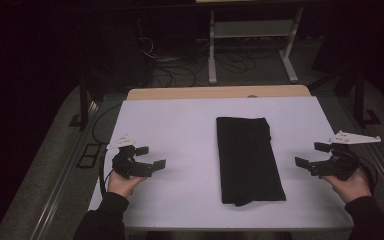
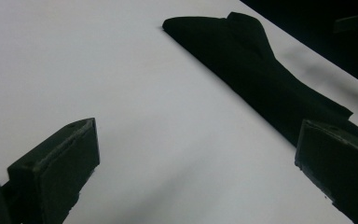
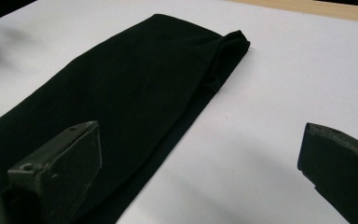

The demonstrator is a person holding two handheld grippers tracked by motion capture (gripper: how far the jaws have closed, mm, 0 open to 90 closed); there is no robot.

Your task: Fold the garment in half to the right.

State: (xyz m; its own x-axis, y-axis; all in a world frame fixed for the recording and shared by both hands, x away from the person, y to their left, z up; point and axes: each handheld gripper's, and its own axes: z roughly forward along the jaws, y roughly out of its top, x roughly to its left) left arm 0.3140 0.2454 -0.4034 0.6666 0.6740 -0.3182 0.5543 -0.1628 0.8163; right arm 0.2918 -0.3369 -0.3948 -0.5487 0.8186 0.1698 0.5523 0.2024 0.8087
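cloth (image 1: 248,157): looking like soft matt black fabric
sheet (image 1: 180,125): showing smooth, matt and white
table (image 1: 180,93): showing pale wood at its edge

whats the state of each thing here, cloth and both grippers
cloth: folded into a long strip, lying flat on the table, untouched
left gripper: open, empty, held left of the cloth, apart from it
right gripper: open, empty, held right of the cloth, apart from it
table: white top, bare around the cloth
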